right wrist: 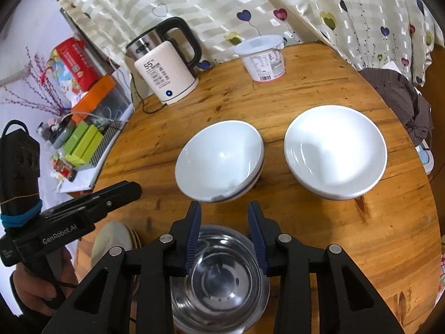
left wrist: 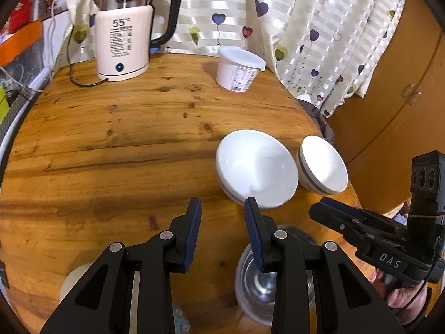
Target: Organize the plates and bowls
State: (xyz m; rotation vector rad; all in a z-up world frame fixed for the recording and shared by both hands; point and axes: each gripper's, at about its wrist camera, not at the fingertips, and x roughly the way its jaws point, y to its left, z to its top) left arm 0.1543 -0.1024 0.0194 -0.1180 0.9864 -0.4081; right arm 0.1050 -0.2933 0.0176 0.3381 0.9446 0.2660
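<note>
A shiny metal bowl (right wrist: 219, 281) sits right under the right gripper (right wrist: 224, 233) – mouth up, nothing in it.

It stands at the near edge of the round wooden table (right wrist: 319, 89), its rim between the blue pads, which do not press on it. The left gripper (left wrist: 222, 231) hangs over bare wood, jaws partly apart and holding nothing. Past the metal bowl, two white bowls with a blue stripe sit side by side, apart – a left bowl (right wrist: 219, 161) and a right bowl (right wrist: 335, 150), both mouth up and with nothing in them. A stack of pale plates (right wrist: 114, 240) lies at the near left edge. At the far edge stand a kettle (right wrist: 167, 69) and a closed white tub (right wrist: 262, 57).
</note>
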